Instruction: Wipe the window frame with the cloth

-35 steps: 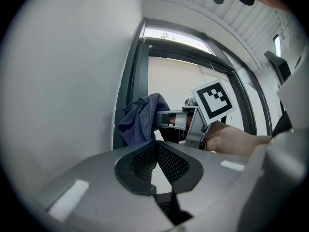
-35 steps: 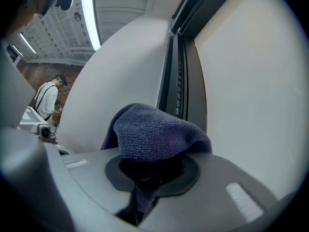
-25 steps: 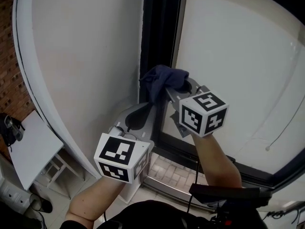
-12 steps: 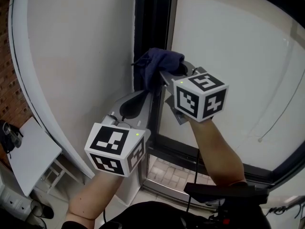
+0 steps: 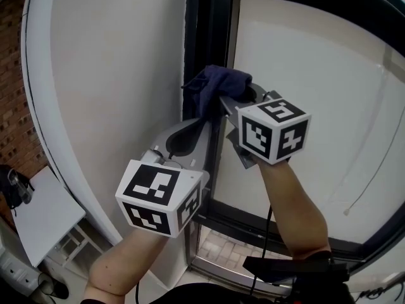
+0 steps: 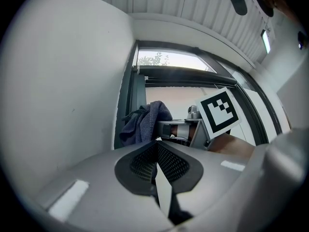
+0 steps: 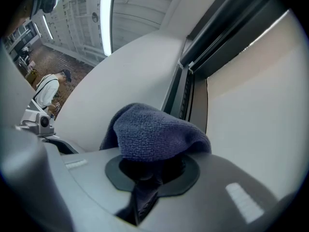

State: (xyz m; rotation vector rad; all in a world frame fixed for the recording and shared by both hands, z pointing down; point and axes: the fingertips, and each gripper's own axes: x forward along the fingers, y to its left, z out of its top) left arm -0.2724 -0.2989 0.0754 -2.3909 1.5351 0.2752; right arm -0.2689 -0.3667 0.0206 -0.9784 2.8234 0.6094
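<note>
- The dark blue cloth (image 5: 217, 86) is pinched in the right tongs (image 5: 235, 103) and bunched over their tips
- The cloth is held up at the dark upright window frame (image 5: 205, 30), beside the pale pane (image 5: 304, 62)
- The left tongs (image 5: 190, 133) are pressed together with nothing between them, just below the cloth, near the white wall (image 5: 114, 75)

Crumpled dark-blue cloth (image 5: 215, 88), folds drooping, against the upright black window frame (image 5: 209, 30)
</note>
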